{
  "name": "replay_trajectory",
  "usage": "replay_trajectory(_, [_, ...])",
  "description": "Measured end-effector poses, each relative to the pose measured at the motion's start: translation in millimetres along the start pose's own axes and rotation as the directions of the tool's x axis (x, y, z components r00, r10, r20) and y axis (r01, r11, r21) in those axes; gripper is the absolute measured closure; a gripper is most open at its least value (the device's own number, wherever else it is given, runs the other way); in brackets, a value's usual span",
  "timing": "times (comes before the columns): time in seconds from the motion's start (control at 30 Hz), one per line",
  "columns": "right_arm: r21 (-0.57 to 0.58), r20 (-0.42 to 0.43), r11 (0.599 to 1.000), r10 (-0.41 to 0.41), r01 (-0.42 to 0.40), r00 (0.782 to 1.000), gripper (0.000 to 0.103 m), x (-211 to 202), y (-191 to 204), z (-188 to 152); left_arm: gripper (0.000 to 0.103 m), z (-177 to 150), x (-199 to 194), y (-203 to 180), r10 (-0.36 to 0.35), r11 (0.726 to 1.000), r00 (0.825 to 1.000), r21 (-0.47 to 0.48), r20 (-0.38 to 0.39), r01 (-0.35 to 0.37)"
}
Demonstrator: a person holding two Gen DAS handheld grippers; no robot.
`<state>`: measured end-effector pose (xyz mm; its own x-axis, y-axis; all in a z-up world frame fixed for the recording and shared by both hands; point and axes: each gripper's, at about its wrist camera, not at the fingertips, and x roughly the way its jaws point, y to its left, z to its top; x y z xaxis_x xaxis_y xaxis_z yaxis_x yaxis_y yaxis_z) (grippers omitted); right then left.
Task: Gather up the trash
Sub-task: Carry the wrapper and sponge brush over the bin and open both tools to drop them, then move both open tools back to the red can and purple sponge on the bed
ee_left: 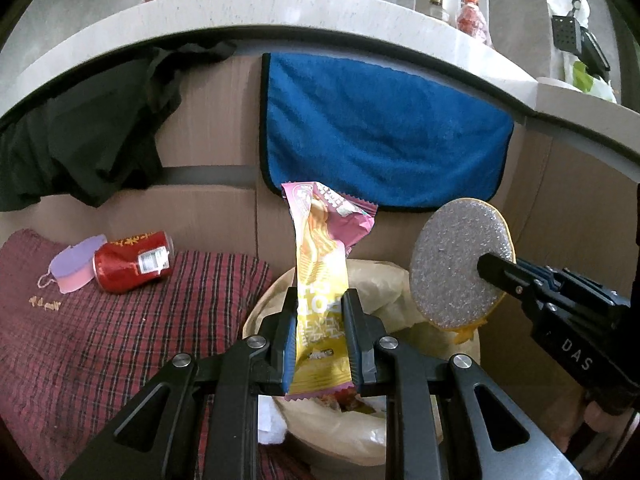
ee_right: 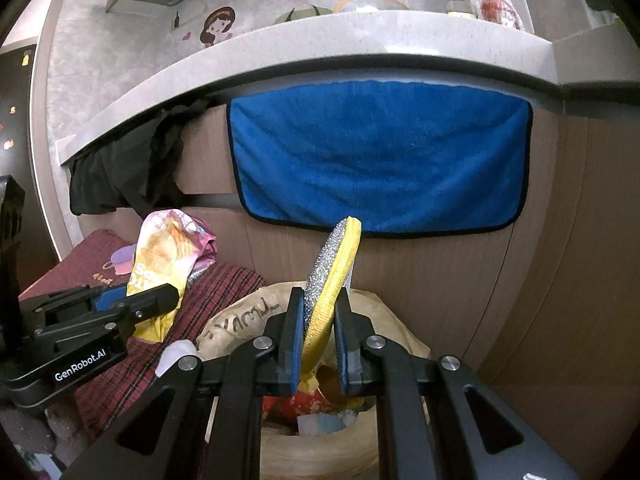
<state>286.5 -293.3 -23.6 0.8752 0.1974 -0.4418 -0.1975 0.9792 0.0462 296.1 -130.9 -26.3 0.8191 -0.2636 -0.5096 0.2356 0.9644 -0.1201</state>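
left gripper (ee_left: 320,332) clamps snack wrapper (ee_left: 320,264) above bin (ee_left: 276,292) | right gripper (ee_right: 318,344) pinches scouring pad (ee_right: 332,272) over it | advice — centre both over the bag mouth, then release.

Each black gripper (ee_left: 320,344) (ee_right: 318,346) has silver screws, blue finger pads (ee_left: 289,354) and white lettering.
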Motion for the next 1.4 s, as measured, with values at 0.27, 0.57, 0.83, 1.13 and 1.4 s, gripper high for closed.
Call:
replay_trajectory(0.27, [0.003,-0.017,1.0,-0.003,0.003,1.0,0.091,7.1,-0.7,-4.6,0.081,-1.0,13.6,1.4,-0.02,1.0,0.999,-0.022,-0.028,0.019])
replay_trajectory(0.57, [-0.001,-0.03,1.0,-0.006,0.006,1.0,0.088,14.3,-2.1,-4.6,0.078,-1.0,20.4,4.3,-0.049,0.998,0.998,-0.039,-0.046,0.047])
replay_trajectory(0.83, [0.023,-0.036,1.0,-0.013,0.014,0.999,0.073,12.8,-5.4,-7.4,0.05,11.5,14.8,16.9,-0.14,0.987,0.989,-0.088,-0.039,0.136])
replay_trajectory(1.13, [0.02,-0.001,1.0,-0.009,0.009,1.0,0.071,-8.4,3.3,8.1,0.05,39.4,-37.1,87.9,-0.043,0.993,0.997,-0.109,0.057,0.049])
replay_trajectory(1.4, [-0.03,0.012,0.996,0.084,-0.084,0.996,0.071,-2.0,60.5,29.1,0.05,34.9,-84.6,205.3,0.138,0.977,0.987,-0.177,0.086,-0.121])
